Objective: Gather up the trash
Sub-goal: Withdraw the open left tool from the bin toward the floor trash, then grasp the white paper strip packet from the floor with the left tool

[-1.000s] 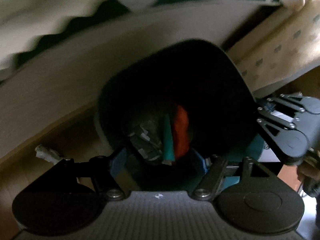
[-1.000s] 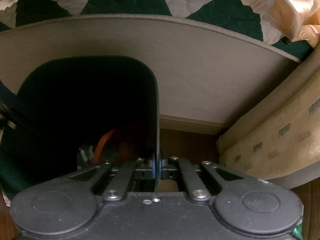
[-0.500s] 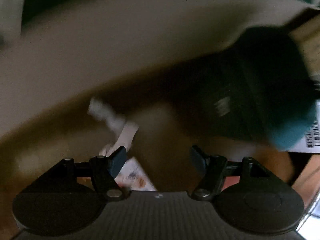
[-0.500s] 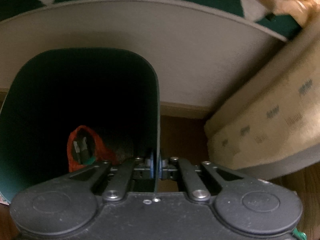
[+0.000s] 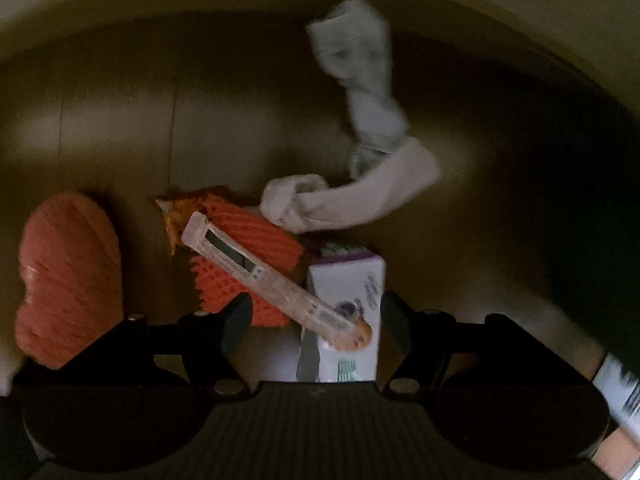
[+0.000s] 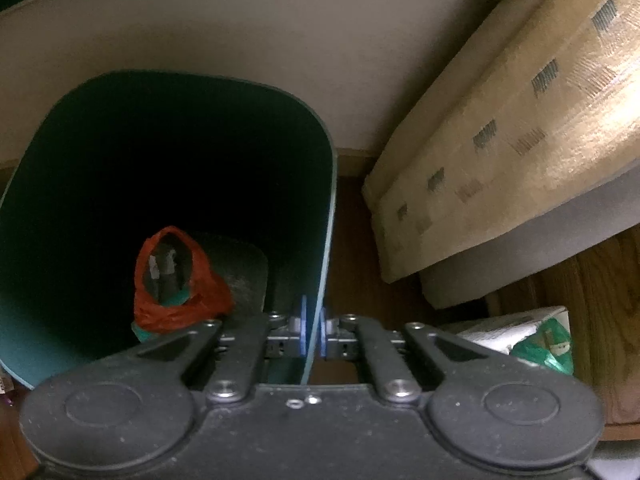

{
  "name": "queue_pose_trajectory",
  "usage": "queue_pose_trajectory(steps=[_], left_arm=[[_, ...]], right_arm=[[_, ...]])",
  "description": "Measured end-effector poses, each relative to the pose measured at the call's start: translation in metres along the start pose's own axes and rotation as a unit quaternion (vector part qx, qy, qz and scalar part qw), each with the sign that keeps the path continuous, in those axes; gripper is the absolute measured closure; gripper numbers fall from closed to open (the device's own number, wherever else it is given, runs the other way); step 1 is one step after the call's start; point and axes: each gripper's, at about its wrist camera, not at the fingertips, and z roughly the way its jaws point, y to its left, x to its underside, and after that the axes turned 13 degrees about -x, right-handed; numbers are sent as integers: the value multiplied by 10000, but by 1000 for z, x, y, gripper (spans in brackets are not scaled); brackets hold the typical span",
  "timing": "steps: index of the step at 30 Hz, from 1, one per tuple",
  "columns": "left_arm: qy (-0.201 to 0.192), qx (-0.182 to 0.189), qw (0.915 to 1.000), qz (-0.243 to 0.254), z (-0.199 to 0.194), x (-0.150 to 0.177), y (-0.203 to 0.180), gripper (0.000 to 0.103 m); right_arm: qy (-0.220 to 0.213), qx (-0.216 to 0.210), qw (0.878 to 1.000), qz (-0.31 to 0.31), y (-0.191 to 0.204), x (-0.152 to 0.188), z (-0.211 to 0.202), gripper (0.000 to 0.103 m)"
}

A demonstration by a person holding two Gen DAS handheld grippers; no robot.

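**Left tongs wide over floor litter, right tongs pinching the bin wall**

The left tongs (image 5: pixel 316 320) stand wide apart above the wooden floor (image 5: pixel 120 128), gripping nothing. Between them lie a white carton (image 5: pixel 352 292) and a long clear wrapper (image 5: pixel 264 276) resting across orange foam netting (image 5: pixel 248 248). A crumpled white sock (image 5: pixel 360 120) lies beyond. The right tongs (image 6: pixel 312 330) are clamped on the green bin (image 6: pixel 326 200) wall; a red bag (image 6: pixel 176 280) sits inside.
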Motion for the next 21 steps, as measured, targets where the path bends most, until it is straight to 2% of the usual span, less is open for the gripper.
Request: queue_pose_trajectory(steps=[4, 11, 14, 21], left_arm=[[287, -81, 9989, -370, 28, -3, 9, 33], [409, -216, 9967, -661, 53, 3, 17, 33], [410, -120, 9956, -830, 57, 1, 16, 35], [301, -213, 9973, -640, 48, 2, 4, 63]], right_arm=[[118, 53, 9999, -55, 1, -6, 4, 98], [238, 180, 9994, -154, 5, -7, 6, 96], [251, 228, 9993, -169, 7, -8, 7, 96], [260, 283, 9992, -115, 8, -10, 8, 96]])
